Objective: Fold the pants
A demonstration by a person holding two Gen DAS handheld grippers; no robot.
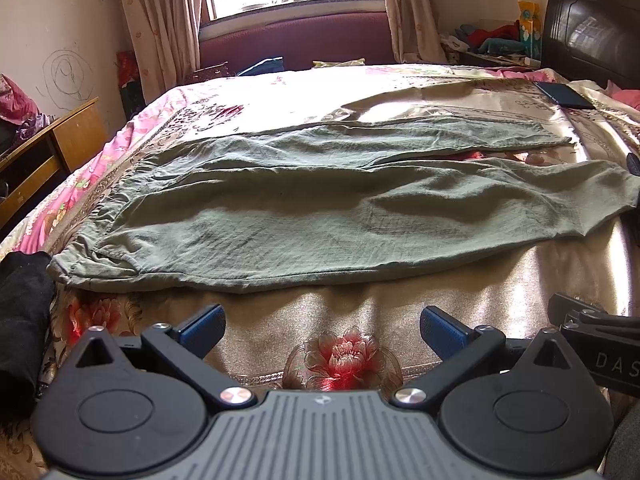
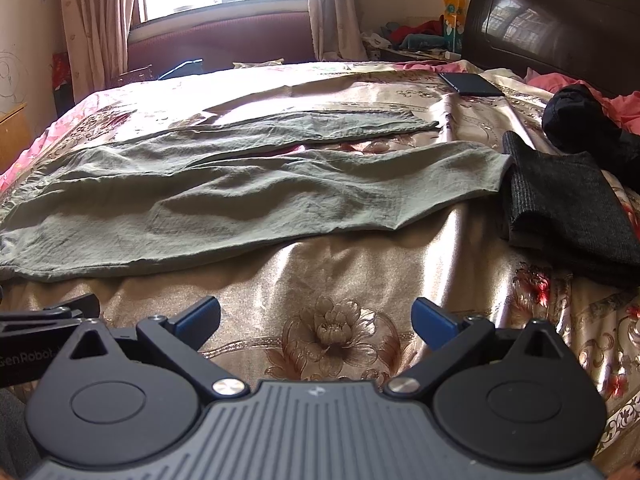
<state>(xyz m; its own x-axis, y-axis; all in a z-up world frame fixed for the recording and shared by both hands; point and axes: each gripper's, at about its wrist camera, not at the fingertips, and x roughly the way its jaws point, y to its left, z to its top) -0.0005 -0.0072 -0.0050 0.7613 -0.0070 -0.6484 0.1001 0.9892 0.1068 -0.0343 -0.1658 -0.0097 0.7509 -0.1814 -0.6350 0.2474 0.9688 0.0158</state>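
I see my left gripper [image 1: 322, 330] and right gripper [image 2: 316, 320] both spread apart, empty, near the unfolded green pants [image 1: 320, 200] on the bedspread [image 1: 520, 280].

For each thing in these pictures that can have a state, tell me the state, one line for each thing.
green pants: spread flat on the bed, not yet folded, legs apart.
left gripper: open, empty, short of the pants.
right gripper: open, empty, short of the pants.
dark grey garment: folded, beside the pants' leg ends.
phone: lying flat, screen dark.
curtains: drawn open.
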